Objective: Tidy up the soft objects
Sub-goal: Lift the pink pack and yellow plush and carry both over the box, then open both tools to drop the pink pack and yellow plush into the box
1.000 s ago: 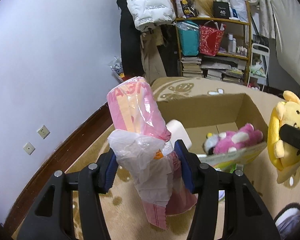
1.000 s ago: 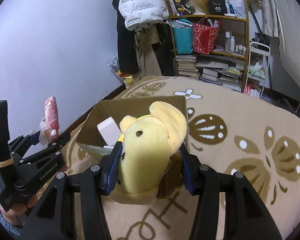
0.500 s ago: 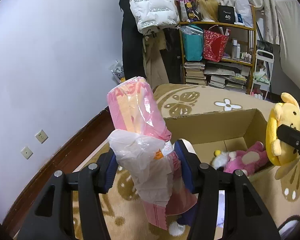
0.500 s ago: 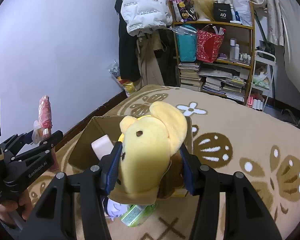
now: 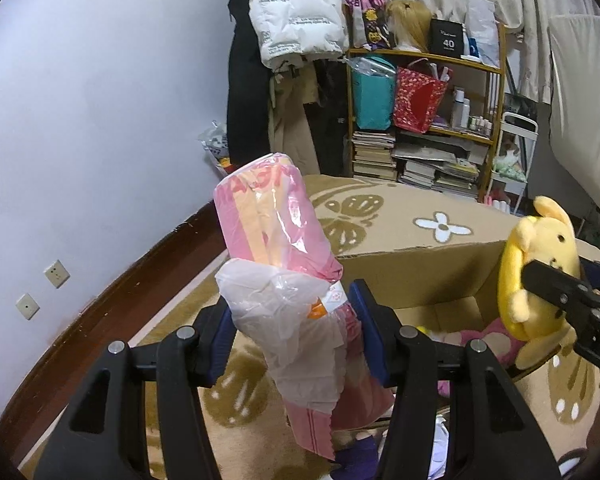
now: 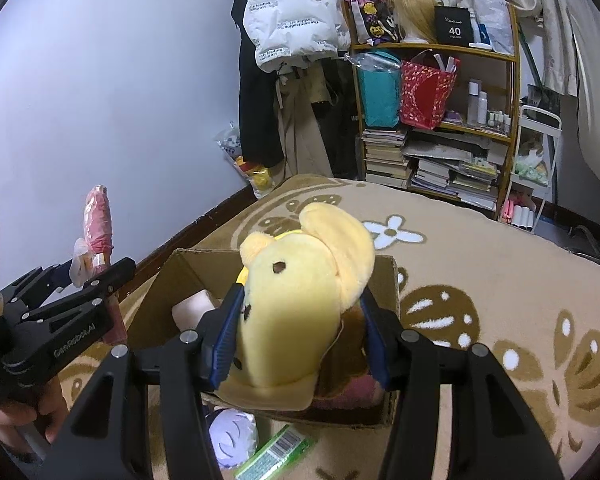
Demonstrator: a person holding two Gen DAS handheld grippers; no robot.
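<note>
My left gripper (image 5: pixel 296 332) is shut on a pink plastic-wrapped pack (image 5: pixel 272 232) that stands up between its fingers, held above the carpet beside an open cardboard box (image 5: pixel 420 276). My right gripper (image 6: pixel 300 332) is shut on a yellow plush toy (image 6: pixel 300 292), held over the box (image 6: pixel 188 276). The plush also shows at the right of the left wrist view (image 5: pixel 536 272). A pink plush (image 5: pixel 484 336) and a white block (image 6: pixel 192 308) lie inside the box. The pink pack shows at the left of the right wrist view (image 6: pixel 98 220).
A patterned beige carpet (image 6: pixel 500 280) covers the floor. A white-and-purple item (image 6: pixel 232 432) and a green packet (image 6: pixel 276 452) lie in front of the box. A cluttered bookshelf (image 6: pixel 440 128) and hanging coats (image 6: pixel 292 24) stand at the far wall.
Both grippers have risen with their loads. The box now sits lower in both views, and more of the far carpet and shelf shows.
</note>
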